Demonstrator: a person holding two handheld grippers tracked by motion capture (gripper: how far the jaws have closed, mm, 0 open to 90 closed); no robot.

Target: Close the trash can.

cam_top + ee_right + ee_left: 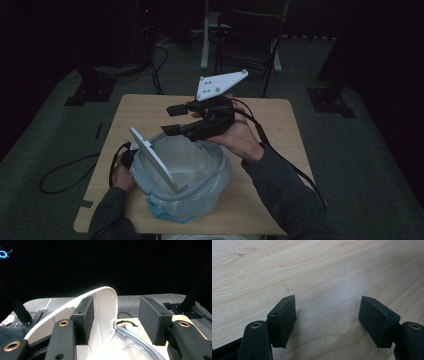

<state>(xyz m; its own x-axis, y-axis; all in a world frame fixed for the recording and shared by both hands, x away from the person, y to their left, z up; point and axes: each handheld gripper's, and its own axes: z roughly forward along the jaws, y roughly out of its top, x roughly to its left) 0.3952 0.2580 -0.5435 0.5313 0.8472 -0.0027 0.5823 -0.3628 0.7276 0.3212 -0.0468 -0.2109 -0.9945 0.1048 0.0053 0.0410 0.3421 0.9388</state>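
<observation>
A grey round bin (pixel 220 161) lined with a clear plastic bag (pixel 202 199) stands at the front middle of the wooden table (pixel 280 130). My right gripper (pixel 170 120) hovers over the bin's far rim, pointing left, jaws apart with nothing between them. In the right gripper view the open right gripper (pixel 117 300) looks past the bin rim (pixel 136 339) at the left gripper's white plate (pixel 105 315). A hand holds my left gripper (pixel 128 156) against the bin's left side, under that plate (pixel 152 160). My left gripper (pixel 327 305) stands open over bare wood.
A folding chair (pixel 250 35) and a white pole stand beyond the table's far edge. Dark stand feet (pixel 90 92) sit on the floor at both sides. A cable (pixel 65 172) loops on the floor at the left. Bare tabletop lies at the back and right.
</observation>
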